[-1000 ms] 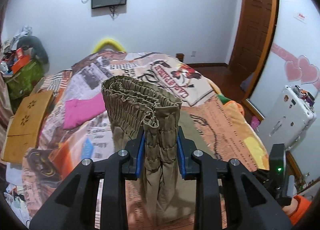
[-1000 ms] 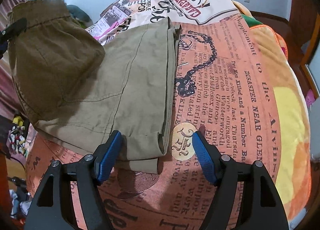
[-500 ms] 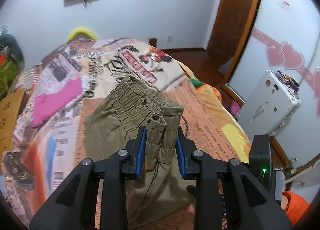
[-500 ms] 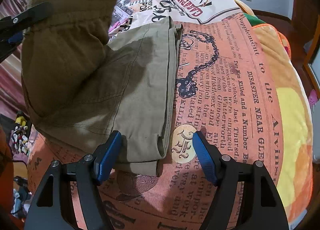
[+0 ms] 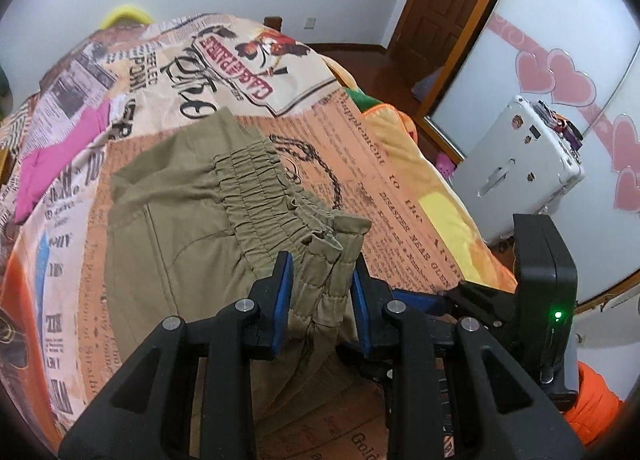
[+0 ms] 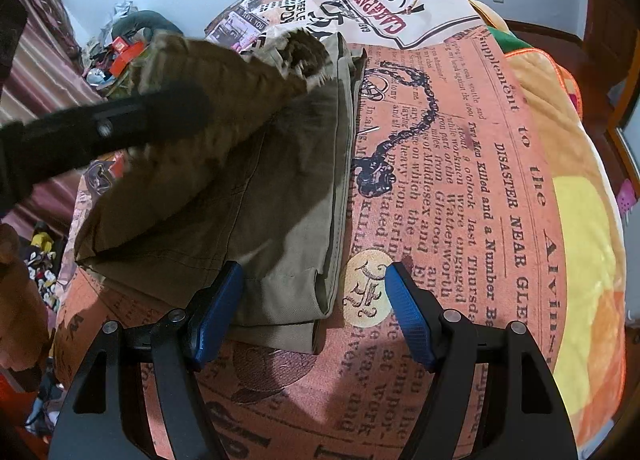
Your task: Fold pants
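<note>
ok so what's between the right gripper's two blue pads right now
In the right wrist view, the hem corner of the folded pants and bare printed bedspread lie between the right gripper; its pads touch neither.

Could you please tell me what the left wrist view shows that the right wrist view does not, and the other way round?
Only the left wrist view shows the left tool shut on the gathered waistband, plus the white case, the door and a pink cloth. Only the right wrist view shows the right tool open over the folded hem end, and clutter beside the bed. Both show the khaki pants on the newspaper-print bedspread.
</note>
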A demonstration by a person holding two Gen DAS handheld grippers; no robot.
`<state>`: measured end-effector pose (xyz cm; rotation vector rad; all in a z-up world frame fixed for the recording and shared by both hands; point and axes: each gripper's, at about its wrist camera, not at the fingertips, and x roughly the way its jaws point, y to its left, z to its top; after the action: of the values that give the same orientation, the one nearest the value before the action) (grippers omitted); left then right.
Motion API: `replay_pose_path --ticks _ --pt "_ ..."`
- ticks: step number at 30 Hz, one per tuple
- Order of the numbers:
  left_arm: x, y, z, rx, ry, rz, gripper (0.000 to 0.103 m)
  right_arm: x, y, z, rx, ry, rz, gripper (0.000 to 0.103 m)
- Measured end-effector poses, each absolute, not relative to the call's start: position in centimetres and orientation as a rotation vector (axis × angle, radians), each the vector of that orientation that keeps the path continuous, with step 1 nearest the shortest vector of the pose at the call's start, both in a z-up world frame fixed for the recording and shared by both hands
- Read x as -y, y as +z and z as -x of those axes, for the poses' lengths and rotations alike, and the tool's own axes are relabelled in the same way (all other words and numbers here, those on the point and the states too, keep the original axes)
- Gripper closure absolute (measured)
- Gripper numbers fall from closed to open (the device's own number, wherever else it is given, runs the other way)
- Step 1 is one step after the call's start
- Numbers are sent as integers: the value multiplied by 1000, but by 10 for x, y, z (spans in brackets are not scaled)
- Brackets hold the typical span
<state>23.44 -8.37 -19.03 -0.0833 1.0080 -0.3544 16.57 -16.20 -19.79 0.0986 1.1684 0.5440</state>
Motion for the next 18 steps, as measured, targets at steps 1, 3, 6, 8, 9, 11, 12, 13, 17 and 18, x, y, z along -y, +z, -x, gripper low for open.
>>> replay_pose_path --ticks 1,3,6,8,9,11,12,13,17,18 --pt "84 -190 -234 -1011 -357 84 75 162 -198 -166 -1168 543 -97 33" --pt "83 -185 -232 -1008 -357 74 72 161 -197 -166 -1167 541 -93 33" --pt "80 -174 -229 -986 -350 97 70 161 -196 -165 -1166 537 -88 33" --pt "75 -165 -225 -964 -355 116 69 160 -195 -165 -1165 532 -85 33" --pt "73 -160 -223 -947 -349 122 68 161 -194 -164 -1164 530 -82 33" --pt "65 -147 -218 -905 -336 129 62 160 -192 -161 -1159 526 -74 33" --pt "61 -143 -216 -888 -328 132 56 160 -190 -161 -1155 523 -68 33" --pt "57 -140 -215 -876 -316 131 50 160 -189 -160 -1154 523 -65 33" --pt "36 -150 -217 -898 -218 71 48 162 -182 -157 -1132 517 -58 33" --pt "32 -156 -217 -916 -206 65 48 162 -178 -157 -1122 514 -56 33"
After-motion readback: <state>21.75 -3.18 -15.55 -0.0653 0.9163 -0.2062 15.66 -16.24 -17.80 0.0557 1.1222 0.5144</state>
